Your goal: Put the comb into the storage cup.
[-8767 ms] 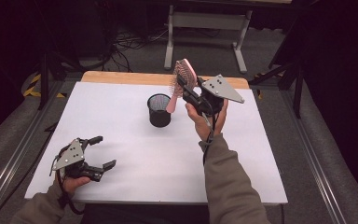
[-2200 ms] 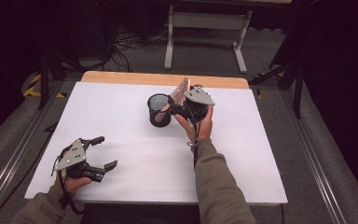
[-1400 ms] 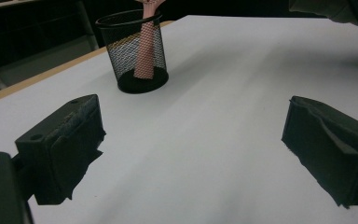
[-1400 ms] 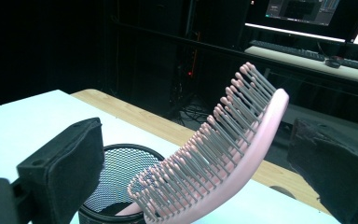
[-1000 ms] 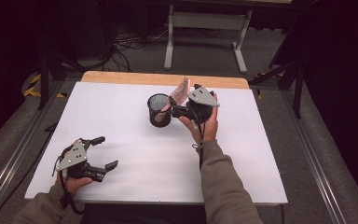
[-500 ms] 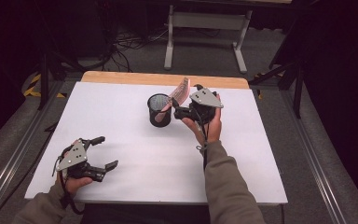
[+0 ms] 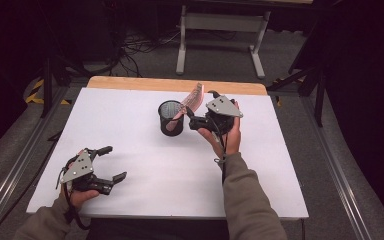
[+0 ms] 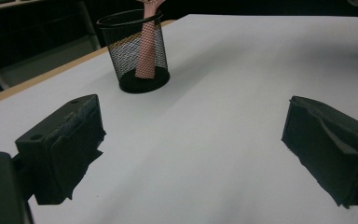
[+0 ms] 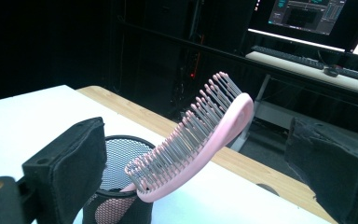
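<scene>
Hairbrush (image 9: 200, 135): pink, handle down in the black mesh cup (image 7: 171, 118), head leaning over the rim toward the right gripper (image 7: 196, 121)
Hidden: handle blurred behind the mesh in the left gripper view; brush head cut off at that view's top edge
Writing: monitor text in the right gripper view too small to read
Right gripper: jaws apart, brush between them untouched
Left gripper (image 7: 111, 164): jaws wide apart over the bare white table (image 7: 145, 165), well away from the cup

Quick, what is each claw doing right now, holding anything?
Left claw: open, holding nothing, low over the table.
Right claw: open, holding nothing; the pink hairbrush stands in the mesh cup.
</scene>
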Demonstrator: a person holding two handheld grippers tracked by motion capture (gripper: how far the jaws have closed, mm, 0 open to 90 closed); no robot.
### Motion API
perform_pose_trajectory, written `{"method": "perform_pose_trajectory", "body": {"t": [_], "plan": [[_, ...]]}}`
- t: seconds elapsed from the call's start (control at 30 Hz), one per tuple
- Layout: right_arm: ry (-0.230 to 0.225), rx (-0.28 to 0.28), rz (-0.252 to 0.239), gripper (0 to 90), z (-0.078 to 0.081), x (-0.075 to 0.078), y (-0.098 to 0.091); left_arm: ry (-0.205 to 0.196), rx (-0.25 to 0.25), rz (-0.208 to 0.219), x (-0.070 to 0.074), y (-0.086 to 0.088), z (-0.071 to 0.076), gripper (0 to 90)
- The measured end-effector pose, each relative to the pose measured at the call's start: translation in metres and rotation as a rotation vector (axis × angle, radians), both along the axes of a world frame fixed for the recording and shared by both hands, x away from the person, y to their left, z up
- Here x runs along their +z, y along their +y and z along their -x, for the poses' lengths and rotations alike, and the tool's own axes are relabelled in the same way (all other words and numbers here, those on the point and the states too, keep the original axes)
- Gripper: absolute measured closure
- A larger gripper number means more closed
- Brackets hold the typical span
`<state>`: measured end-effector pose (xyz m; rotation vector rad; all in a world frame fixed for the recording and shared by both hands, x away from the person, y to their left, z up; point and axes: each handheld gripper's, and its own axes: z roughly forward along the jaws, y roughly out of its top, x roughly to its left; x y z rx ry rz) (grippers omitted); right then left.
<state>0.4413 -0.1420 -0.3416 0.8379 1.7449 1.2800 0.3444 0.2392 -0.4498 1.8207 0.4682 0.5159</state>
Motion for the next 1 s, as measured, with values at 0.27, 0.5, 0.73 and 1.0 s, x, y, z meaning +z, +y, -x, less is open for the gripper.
{"method": "perform_pose_trajectory", "body": {"t": [0.27, 0.5, 0.73, 1.0], "plan": [[0.0, 0.014, 0.003, 5.7, 0.004, -0.001, -0.003, -0.002, -0.001, -0.009, 0.0, 0.0, 0.0, 6.1], [-0.021, 0.01, 0.012, 5.9, 0.012, 0.001, -0.007, -0.002, -0.002, -0.013, 0.0, 0.0, 0.0, 6.1], [-0.023, 0.017, 0.029, 5.7, 0.017, 0.002, -0.007, -0.002, -0.003, -0.011, 0.0, 0.0, 0.0, 6.1], [-0.036, 0.017, 0.043, 5.8, 0.024, 0.003, -0.009, -0.003, -0.003, -0.013, 0.0, 0.0, 0.0, 6.1]]}}
